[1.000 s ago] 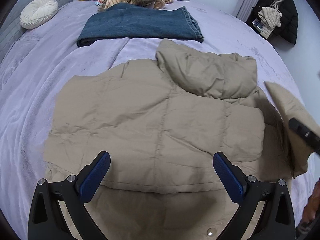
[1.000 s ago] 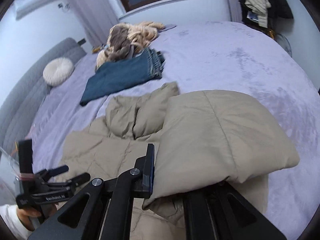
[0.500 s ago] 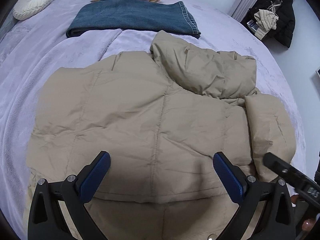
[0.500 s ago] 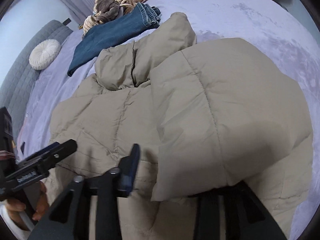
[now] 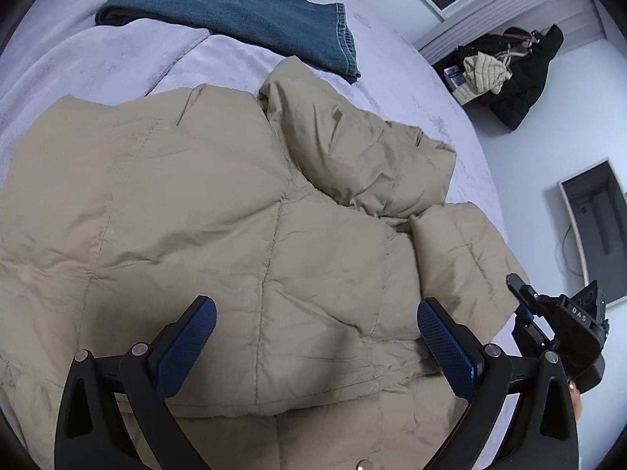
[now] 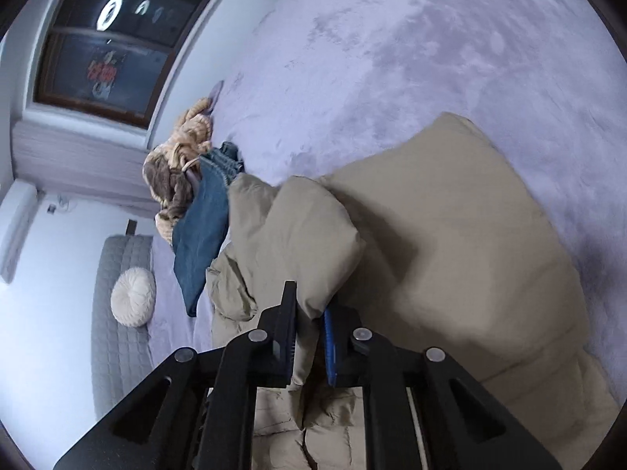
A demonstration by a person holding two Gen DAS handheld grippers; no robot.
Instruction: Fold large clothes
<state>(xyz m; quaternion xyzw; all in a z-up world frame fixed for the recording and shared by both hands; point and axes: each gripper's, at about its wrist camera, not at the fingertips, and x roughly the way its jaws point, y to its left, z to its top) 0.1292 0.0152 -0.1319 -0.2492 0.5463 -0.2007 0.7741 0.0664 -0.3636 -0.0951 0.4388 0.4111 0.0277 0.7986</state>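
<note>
Right tongs (image 6: 309, 337) just reclosed, pinching puffy quilted tan jacket (image 5: 243, 227); left tongs (image 5: 313, 337) gape empty.

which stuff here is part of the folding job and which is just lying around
In the job:
- tan puffer jacket, spread on the bed
- right gripper, jaws just closed on a fold of the jacket
- left gripper, open above the jacket

Lying about:
- folded jeans
- knitted pile
- round white cushion
- dark clothes by the wall
</note>
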